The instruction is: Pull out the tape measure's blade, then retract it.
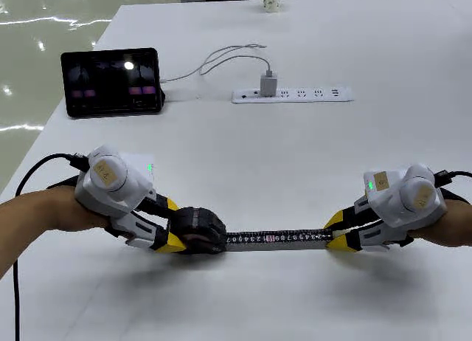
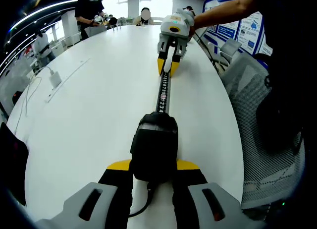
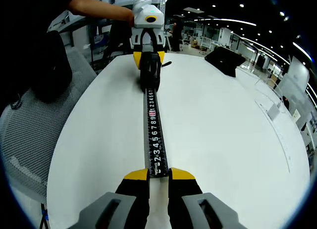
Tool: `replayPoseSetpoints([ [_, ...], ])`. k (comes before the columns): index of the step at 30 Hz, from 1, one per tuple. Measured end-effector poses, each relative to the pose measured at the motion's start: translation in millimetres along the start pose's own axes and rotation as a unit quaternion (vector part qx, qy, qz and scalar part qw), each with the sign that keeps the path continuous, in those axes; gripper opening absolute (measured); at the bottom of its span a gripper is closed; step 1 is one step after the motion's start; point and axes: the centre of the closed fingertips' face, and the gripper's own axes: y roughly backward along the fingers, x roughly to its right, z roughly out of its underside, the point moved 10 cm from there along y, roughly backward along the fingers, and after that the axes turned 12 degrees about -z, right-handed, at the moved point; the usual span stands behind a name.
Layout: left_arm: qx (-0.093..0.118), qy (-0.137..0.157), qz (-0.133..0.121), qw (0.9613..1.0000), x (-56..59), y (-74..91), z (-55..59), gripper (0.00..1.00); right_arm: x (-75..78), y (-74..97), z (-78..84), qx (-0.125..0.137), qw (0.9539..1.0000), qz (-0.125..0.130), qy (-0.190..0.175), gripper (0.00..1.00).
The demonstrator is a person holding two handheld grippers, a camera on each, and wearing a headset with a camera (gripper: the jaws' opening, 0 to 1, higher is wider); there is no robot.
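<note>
Roughly mid-task: blade out between both tools

One black, rubber-clad tape measure case (image 1: 198, 229) sits near the front of the white worktop (image 1: 295, 156), clamped between the jaws of my left tool (image 1: 171, 224). One dark, numbered steel blade (image 1: 279, 238) runs from it to my right tool (image 1: 338, 231), whose jaws are pinched on the blade's tip. Count: one tape, two tools. I judge the case rigid and fairly weighty, best gripped by its flanks. The blade looks thin, springy and slick, so hold its end and feed it back slowly.
</note>
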Motion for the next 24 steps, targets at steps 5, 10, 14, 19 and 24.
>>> replayPoseSetpoints([
  [5, -0.001, 0.000, 0.001, 1.0000, 0.4, 0.3, -0.6, 0.24, -0.8, 5.0, 6.8, -0.005, 1.0000, 0.002, -0.005, 0.10],
  [10, -0.002, 0.000, 0.002, 1.0000, 0.6, 0.5, -1.0, 0.24, -0.4, 8.5, 13.5, -0.009, 0.9999, 0.004, -0.009, 0.10],
  [14, -0.002, -0.001, 0.002, 1.0000, 0.9, 0.8, -1.2, 0.24, 0.2, 11.8, 18.3, -0.015, 0.9998, 0.005, -0.015, 0.10],
  [19, -0.002, 0.000, 0.003, 1.0000, 1.1, 1.1, -1.3, 0.24, -0.8, 15.4, 20.9, -0.020, 0.9997, 0.006, -0.016, 0.10],
  [24, -0.002, -0.001, 0.004, 1.0000, 1.3, 1.5, -1.4, 0.24, -1.3, 18.9, 22.6, -0.026, 0.9995, 0.006, -0.019, 0.10],
])
